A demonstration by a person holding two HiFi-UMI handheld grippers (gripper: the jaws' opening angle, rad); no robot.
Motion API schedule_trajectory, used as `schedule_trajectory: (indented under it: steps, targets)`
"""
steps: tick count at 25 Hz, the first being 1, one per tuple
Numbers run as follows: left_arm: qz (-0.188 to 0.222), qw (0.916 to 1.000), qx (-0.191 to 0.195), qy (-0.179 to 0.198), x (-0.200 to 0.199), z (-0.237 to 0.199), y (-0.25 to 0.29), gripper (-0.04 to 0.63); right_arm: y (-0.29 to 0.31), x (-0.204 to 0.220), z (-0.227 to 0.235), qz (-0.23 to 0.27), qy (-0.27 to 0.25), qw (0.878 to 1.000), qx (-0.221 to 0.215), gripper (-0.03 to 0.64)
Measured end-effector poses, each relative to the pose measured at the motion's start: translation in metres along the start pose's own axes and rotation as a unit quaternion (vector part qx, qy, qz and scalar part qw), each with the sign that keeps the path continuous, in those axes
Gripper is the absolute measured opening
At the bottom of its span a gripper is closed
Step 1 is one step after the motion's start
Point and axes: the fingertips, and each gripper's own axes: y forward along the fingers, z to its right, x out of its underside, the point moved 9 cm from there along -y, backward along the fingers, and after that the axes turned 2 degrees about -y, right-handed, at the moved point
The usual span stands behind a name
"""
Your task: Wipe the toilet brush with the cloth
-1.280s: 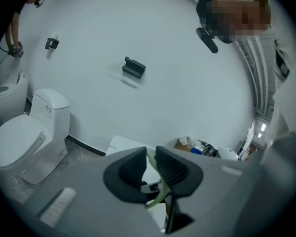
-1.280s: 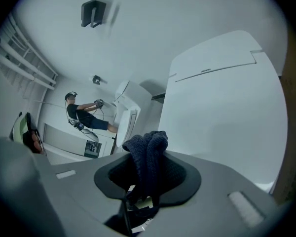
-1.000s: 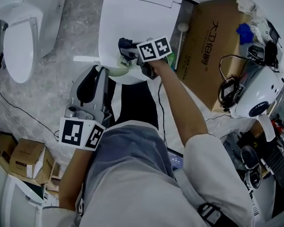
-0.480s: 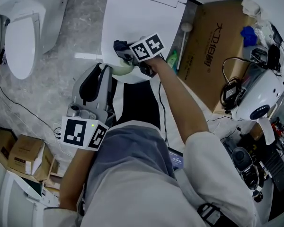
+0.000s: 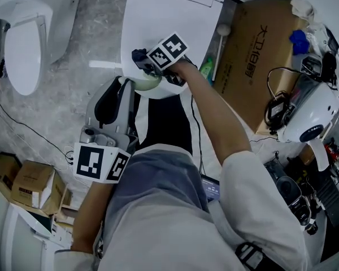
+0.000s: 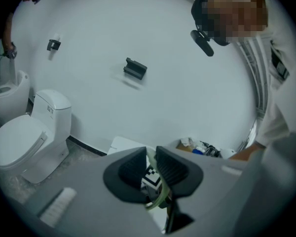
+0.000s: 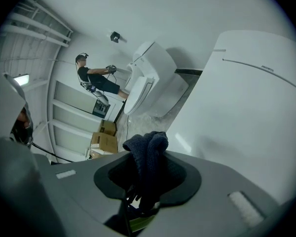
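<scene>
Right gripper is clamped on a bunched dark navy cloth. The cloth's nubby terry bulge stands out past the jaws, likely so that soft fabric rather than plastic meets the toilet brush. That brush, pale green and thin-edged, is held in the air over the front edge of the glossy white toilet lid. The left gripper pinches it tight, presumably to steady it for rubbing.

head camera looks down; gripper cameras along jaws

Grey marbled floor carries a white toilet at left, a second toilet ahead, small cardboard boxes lower left, a flat carton right
</scene>
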Motion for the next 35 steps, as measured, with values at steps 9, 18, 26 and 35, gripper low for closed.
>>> schedule_trajectory:
  steps: [9, 18, 26, 35]
  targets:
    - [-0.004, 1.0, 0.001, 0.002, -0.002, -0.001, 0.004, 0.0, -0.004, -0.01, 0.015, 0.007, 0.039, 0.999, 0.008, 0.114]
    - [-0.008, 1.0, 0.001, -0.003, -0.003, -0.001, 0.007, 0.0, -0.011, -0.001, 0.035, 0.048, 0.083, 0.995, 0.02, 0.114]
    - [-0.011, 0.9999, 0.001, -0.001, -0.005, -0.002, 0.01, 0.0, -0.018, 0.007, 0.048, 0.095, 0.137, 0.986, 0.019, 0.114]
    - [-0.011, 0.9999, -0.004, 0.001, -0.005, 0.001, 0.013, 0.0, -0.026, 0.023, 0.064, 0.144, 0.182, 0.972, 0.036, 0.114]
